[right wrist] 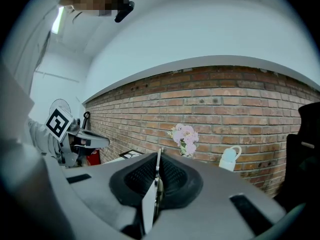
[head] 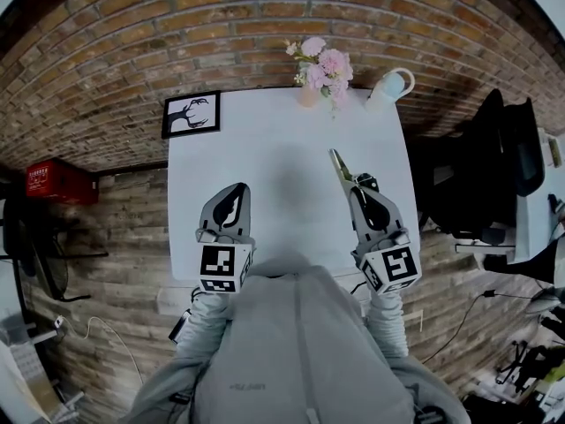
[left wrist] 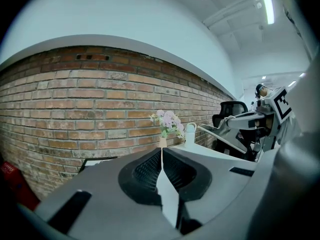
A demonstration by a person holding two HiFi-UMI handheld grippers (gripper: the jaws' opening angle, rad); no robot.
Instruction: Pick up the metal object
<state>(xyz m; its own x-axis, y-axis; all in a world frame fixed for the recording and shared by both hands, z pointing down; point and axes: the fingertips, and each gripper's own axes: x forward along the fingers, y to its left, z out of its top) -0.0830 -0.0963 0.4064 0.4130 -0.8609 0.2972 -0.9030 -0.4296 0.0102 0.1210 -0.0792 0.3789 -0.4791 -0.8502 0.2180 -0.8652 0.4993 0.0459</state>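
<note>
The right gripper [right wrist: 157, 165] is clamped on the metal object [right wrist: 159, 153]. Its own view shows the object as a thin bright strip, edge-on, pinched between the ribbed pads and poking out past them. The left gripper [left wrist: 161, 156] has its jaws pressed together with nothing between them.

In the head view the right gripper [head: 356, 186] sits over the right side of the white table [head: 265, 140], with the metal object [head: 339, 163] sticking out of its tips toward the far wall. The left gripper [head: 235, 191] hangs level with it over the near left part of the table.

The pick-up looks essentially done. The object is gripped and appears to be off the tabletop, so at most a steady hold is left.

Only the head view shows the object's tapered length. The right gripper view reduces it to a sliver, but it confirms the pinch. The left gripper view shows the metal object [left wrist: 212, 129] side-on as a flat blade, held in the air to the right.

At the far edge of the table stand pink flowers [head: 321, 64] and a white mug [head: 389, 87]. A framed picture [head: 191, 113] lies at the far left corner, in front of the brick wall [head: 265, 16].
</note>
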